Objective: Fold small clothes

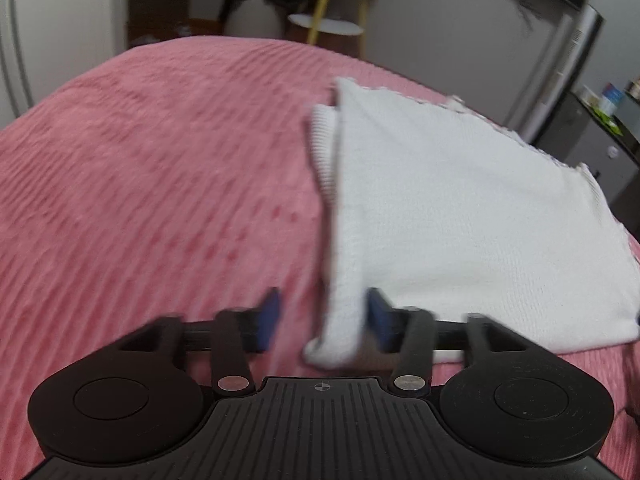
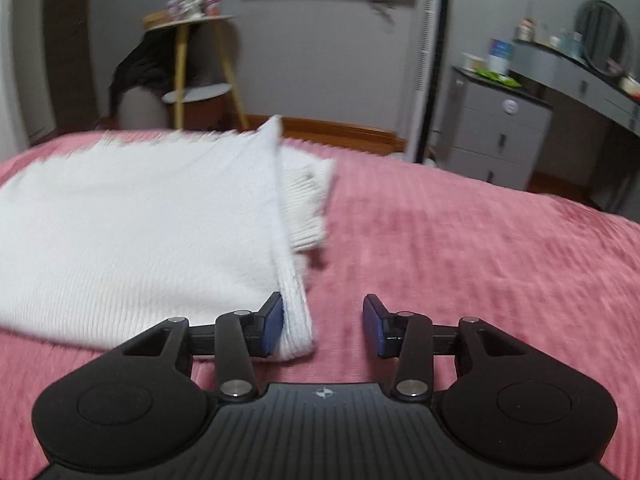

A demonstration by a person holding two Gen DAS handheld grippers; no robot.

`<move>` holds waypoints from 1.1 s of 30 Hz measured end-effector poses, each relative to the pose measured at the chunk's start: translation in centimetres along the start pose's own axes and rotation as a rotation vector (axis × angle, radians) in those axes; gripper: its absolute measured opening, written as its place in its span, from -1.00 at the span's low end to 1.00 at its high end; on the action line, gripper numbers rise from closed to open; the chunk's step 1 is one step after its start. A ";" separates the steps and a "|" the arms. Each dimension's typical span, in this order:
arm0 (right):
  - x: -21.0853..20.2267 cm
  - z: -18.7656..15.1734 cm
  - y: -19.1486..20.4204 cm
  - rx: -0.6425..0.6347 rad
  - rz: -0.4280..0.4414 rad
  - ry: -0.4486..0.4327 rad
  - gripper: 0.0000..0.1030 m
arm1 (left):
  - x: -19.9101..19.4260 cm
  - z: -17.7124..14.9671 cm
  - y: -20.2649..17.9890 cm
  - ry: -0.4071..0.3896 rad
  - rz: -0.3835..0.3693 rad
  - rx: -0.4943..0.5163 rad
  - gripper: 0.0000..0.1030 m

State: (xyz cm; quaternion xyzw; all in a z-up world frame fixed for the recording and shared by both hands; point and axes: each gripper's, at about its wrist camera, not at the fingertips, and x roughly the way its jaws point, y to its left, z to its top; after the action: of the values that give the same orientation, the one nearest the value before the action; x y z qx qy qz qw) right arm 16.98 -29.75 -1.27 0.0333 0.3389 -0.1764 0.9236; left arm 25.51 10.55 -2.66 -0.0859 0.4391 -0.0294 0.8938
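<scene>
A white knit garment (image 1: 460, 216) lies folded on the pink bedspread (image 1: 160, 184). In the left wrist view its near left corner hangs between the jaws of my left gripper (image 1: 324, 320), which is open, the cloth touching the right blue pad (image 1: 378, 320). In the right wrist view the garment (image 2: 140, 220) fills the left half, with a ribbed cuff (image 2: 308, 204) sticking out at its right edge. My right gripper (image 2: 324, 328) is open, its left pad (image 2: 274, 324) against the garment's near right corner.
The pink bedspread (image 2: 480, 260) stretches to the right. Beyond the bed stand a yellow-legged side table (image 2: 192, 80), a grey drawer unit (image 2: 496, 132), a white tower fan (image 2: 428, 64) and a vanity desk (image 2: 592, 76).
</scene>
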 end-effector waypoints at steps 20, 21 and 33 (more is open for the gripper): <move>-8.8 1.4 7.3 -0.054 -0.017 -0.008 -0.47 | -4.2 -1.8 4.8 0.046 -0.145 -0.223 0.69; -8.9 1.5 8.0 -0.042 0.024 -0.016 -0.49 | -4.2 -1.6 4.5 0.034 -0.150 -0.212 0.69; -4.2 -2.4 13.3 -0.041 0.222 -0.083 -0.72 | 0.8 1.9 1.4 -0.036 -0.145 -0.140 0.74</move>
State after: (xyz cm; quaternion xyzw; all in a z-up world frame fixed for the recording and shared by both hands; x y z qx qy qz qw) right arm 17.12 -15.57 -1.23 0.0445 0.2980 -0.0676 0.9511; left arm 27.45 12.04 -2.35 -0.1801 0.4166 -0.0618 0.8889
